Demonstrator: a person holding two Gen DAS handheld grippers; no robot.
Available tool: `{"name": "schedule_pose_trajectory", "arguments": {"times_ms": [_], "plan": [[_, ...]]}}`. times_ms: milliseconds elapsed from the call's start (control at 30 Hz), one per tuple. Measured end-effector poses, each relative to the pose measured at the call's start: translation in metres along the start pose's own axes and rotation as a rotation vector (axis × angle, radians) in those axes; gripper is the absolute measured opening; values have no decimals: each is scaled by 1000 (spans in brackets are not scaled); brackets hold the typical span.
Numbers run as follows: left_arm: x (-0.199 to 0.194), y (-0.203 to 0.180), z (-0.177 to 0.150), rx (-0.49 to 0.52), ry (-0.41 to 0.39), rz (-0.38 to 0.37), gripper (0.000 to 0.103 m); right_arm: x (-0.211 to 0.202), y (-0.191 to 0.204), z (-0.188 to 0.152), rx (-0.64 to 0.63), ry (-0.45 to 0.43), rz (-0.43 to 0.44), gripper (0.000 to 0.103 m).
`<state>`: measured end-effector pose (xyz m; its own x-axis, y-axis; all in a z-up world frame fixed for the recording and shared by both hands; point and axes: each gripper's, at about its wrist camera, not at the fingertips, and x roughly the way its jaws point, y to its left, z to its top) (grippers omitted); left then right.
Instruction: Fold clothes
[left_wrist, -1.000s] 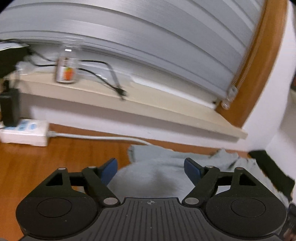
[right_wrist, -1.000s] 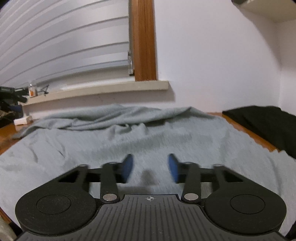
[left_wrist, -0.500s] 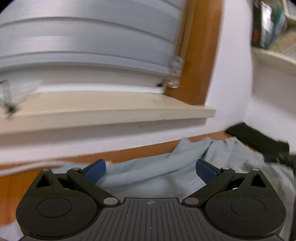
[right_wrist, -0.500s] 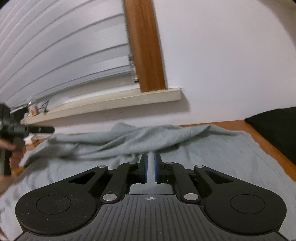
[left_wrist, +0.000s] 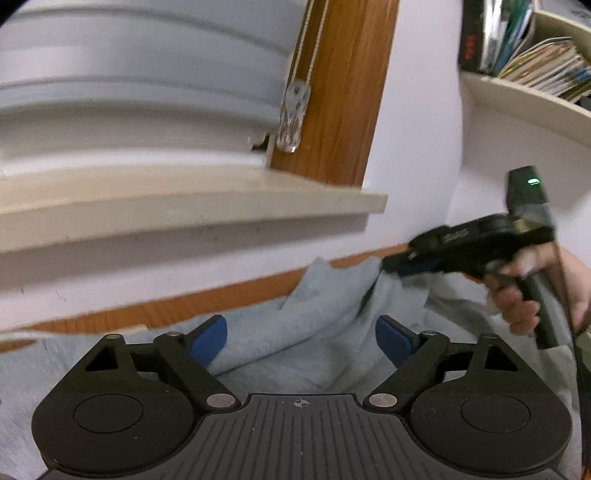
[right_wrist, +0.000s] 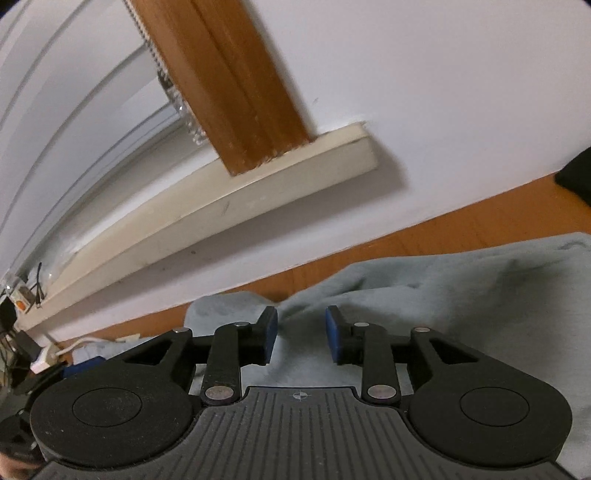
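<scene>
Two tongs work over a pale grey-blue garment (left_wrist: 325, 332) spread rumpled on a wooden desk (right_wrist: 498, 225) below a cream windowsill (left_wrist: 184, 206). From the left wrist camera, the left tongs (left_wrist: 301, 338) hover with blue-padded jaws spread wide, grasping nothing, cloth beneath them. Further right in that view, a hand (left_wrist: 524, 295) grips the right tongs (left_wrist: 391, 264), whose tip meets a raised fold of the garment. From the right wrist camera, the right tongs (right_wrist: 301, 338) are parted, released, with cloth lying between and below the pads (right_wrist: 334, 334).
</scene>
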<state>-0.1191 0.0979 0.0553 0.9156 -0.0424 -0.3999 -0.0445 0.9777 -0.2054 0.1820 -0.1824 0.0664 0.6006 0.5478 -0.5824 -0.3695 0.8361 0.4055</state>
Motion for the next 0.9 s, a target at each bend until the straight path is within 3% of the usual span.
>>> {"name": "schedule_pose_trajectory", "arguments": {"times_ms": [67, 133, 400, 433, 467, 500, 600, 900], "plan": [[-1, 3, -1, -5, 1, 1, 96, 8, 2, 1, 6, 4, -72, 49], [-2, 5, -2, -10, 2, 1, 96, 14, 0, 2, 30, 3, -132, 49], [-3, 7, -1, -3, -6, 12, 100, 28, -2, 9, 73, 2, -213, 47], [-4, 6, -1, 2, -8, 10, 100, 29, 0, 8, 63, 5, -216, 45], [-5, 5, 0, 5, -11, 8, 100, 29, 1, 8, 55, 10, -217, 33], [-5, 5, 0, 7, -13, 8, 100, 29, 2, 8, 49, 15, -217, 15], [-7, 5, 1, 9, -22, 8, 101, 17, 4, 7, 37, 6, -206, 2], [-14, 6, 4, 12, -52, 9, 102, -82, 0, -18, 21, -104, -116, 1]]}}
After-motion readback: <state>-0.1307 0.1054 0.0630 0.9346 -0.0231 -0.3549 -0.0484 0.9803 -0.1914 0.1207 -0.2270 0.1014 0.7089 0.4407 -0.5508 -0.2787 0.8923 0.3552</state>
